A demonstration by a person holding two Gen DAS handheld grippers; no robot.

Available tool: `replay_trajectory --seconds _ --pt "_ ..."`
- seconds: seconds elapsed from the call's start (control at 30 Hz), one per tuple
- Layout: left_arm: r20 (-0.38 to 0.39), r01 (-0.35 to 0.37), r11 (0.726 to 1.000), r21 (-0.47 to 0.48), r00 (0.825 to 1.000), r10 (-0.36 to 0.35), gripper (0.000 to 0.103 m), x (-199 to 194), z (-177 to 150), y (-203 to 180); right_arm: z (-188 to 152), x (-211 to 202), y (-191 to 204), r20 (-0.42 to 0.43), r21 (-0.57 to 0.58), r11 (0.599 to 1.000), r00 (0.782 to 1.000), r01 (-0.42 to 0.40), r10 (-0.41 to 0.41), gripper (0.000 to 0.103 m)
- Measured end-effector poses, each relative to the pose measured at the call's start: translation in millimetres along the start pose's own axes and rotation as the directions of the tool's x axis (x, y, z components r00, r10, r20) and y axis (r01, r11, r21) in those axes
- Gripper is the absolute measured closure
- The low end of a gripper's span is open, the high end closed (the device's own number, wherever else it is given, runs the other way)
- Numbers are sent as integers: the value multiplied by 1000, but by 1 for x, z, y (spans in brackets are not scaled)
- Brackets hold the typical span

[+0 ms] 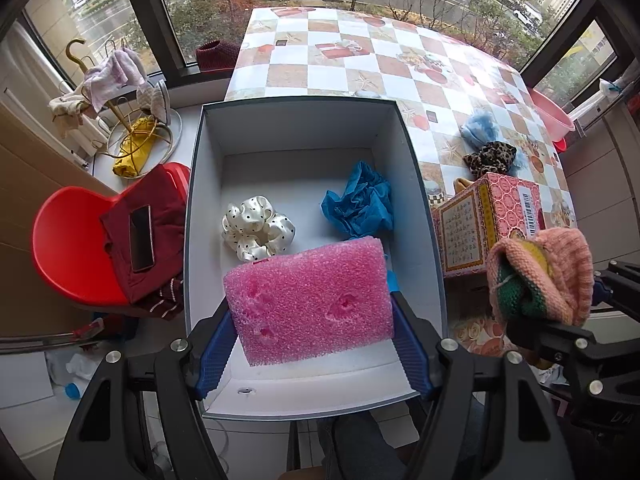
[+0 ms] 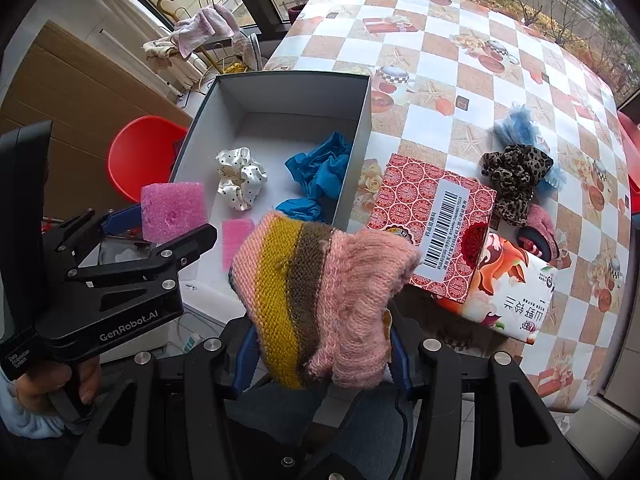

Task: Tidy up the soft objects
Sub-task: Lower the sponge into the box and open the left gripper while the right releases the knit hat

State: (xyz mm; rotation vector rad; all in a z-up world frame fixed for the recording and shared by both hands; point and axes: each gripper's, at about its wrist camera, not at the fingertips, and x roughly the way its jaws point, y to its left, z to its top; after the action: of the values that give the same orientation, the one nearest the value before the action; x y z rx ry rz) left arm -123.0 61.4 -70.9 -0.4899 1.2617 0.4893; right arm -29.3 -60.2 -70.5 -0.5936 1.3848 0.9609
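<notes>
My left gripper (image 1: 314, 344) is shut on a pink foam sponge (image 1: 308, 298), held over the near end of the open grey box (image 1: 288, 118). Inside the box lie a white polka-dot scrunchie (image 1: 256, 228) and a crumpled blue cloth (image 1: 360, 202). My right gripper (image 2: 322, 350) is shut on a striped knitted piece (image 2: 324, 300), pink, mustard and brown, just right of the box's near corner. In the right wrist view the left gripper (image 2: 168, 220) with the sponge (image 2: 172, 210) shows at the left. A leopard scrunchie (image 2: 514, 174) and a fluffy blue scrunchie (image 2: 514, 126) lie on the table.
A red patterned carton (image 2: 432, 220) and a floral tissue pack (image 2: 508, 292) sit right of the box on the checkered tablecloth (image 1: 360, 56). A pink knitted item (image 2: 540, 228) lies beside them. A red chair (image 1: 68, 244) with a phone (image 1: 141, 238) stands left of the box.
</notes>
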Motion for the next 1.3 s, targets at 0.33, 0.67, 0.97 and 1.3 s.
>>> replay_trajectory --seconds 0.33,0.67,0.97,1.3 --pt "-11 3 1000 -27 1000 -4 28 5 4 8 7 5 3 -16 -7 1000 1000 1 -1 49" --pt "13 -13 999 -51 1000 14 28 5 25 23 26 7 0 -8 14 1000 1000 -6 6 49" --pt "17 -43 996 -77 999 45 28 19 53 38 74 13 19 6 -6 999 999 -32 32 49" --pt "-13 -55 995 -86 998 54 28 36 62 38 110 30 28 -9 -6 999 999 -35 35 48"
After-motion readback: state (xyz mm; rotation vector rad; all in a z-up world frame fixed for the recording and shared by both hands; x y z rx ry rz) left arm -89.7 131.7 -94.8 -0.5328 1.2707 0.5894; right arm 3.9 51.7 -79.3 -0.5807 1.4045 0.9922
